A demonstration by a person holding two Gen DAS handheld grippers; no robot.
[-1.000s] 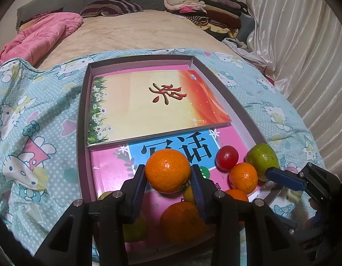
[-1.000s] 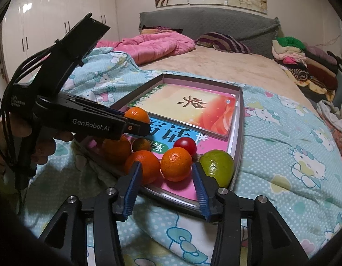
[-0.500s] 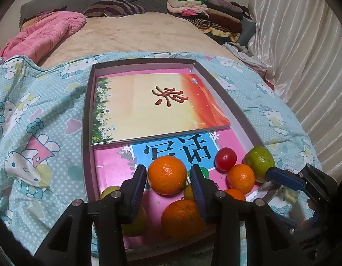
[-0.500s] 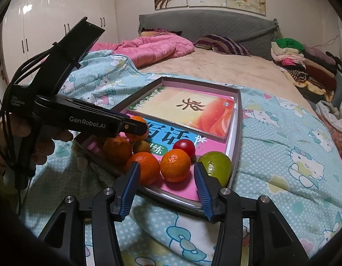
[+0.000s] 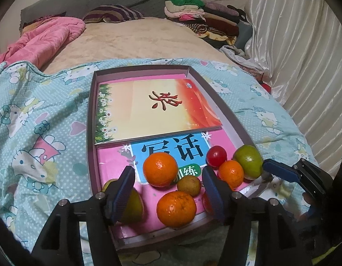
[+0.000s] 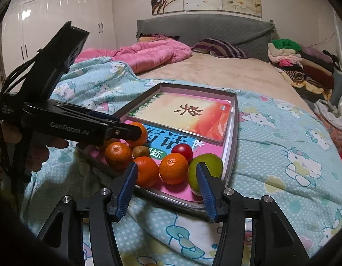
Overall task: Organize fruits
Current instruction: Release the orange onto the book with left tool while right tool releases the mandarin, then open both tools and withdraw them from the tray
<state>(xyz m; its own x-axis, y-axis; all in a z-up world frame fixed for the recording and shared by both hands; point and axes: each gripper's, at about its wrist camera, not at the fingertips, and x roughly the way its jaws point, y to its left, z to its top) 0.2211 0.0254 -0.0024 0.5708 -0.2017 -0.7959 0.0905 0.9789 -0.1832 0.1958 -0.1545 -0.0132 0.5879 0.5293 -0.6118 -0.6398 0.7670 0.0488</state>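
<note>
A shallow box tray (image 5: 89, 119) on the bed holds two books and several fruits at its near end. My left gripper (image 5: 168, 188) hangs over that end, jaws opening. A large orange (image 5: 160, 169) sits on the pink book between its pads, touched by neither. Around it lie another orange (image 5: 176, 208), a small brown fruit (image 5: 189, 185), a red tomato (image 5: 216, 156), a small orange (image 5: 231, 174), a green fruit (image 5: 248, 161) and a yellow-green fruit (image 5: 132, 206). My right gripper (image 6: 167, 188) hovers at the tray's near rim, jaws opening, and the small orange (image 6: 173, 171) lies beyond them untouched.
A pink quilt (image 6: 148, 53) and striped pillow (image 6: 219, 47) lie at the head of the bed. Folded clothes (image 5: 199, 15) are stacked at the far right, beside a white curtain (image 5: 303, 55). A hand (image 6: 38, 148) holds the left gripper (image 6: 135, 133). The cartoon-print blanket (image 5: 38, 122) surrounds the tray.
The left jaws have spread apart and let go of the large orange, which now rests on the pink book. The right jaws have widened a little.
</note>
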